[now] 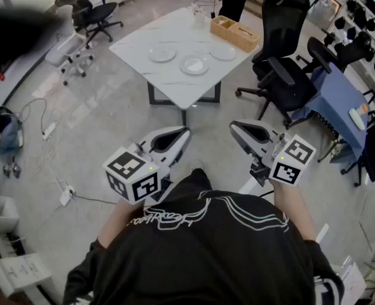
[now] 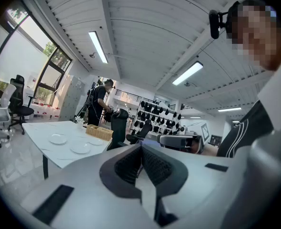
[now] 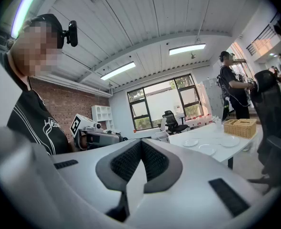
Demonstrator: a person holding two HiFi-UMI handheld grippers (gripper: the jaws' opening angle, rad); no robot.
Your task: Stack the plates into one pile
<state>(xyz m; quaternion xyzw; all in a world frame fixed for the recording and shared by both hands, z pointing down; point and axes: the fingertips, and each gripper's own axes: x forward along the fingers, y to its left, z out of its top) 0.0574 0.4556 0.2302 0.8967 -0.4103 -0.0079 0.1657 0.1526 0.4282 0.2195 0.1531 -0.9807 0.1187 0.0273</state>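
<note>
Plates lie three in a loose row on the white table (image 1: pixel 140 43), none touching: left plate (image 1: pixel 163 54), middle plate (image 1: pixel 194 64), right plate (image 1: pixel 223 53), with a wicker tray (image 1: pixel 235 33) just beside the last. I stand well apart from them, left gripper (image 1: pixel 182 134) and right gripper (image 1: pixel 236 128) both pressed together on nothing. Closing in comes first, I judge. Then I'd spread one pair and meet a rim level, steering clear of the office chair (image 1: pixel 283 75).
</note>
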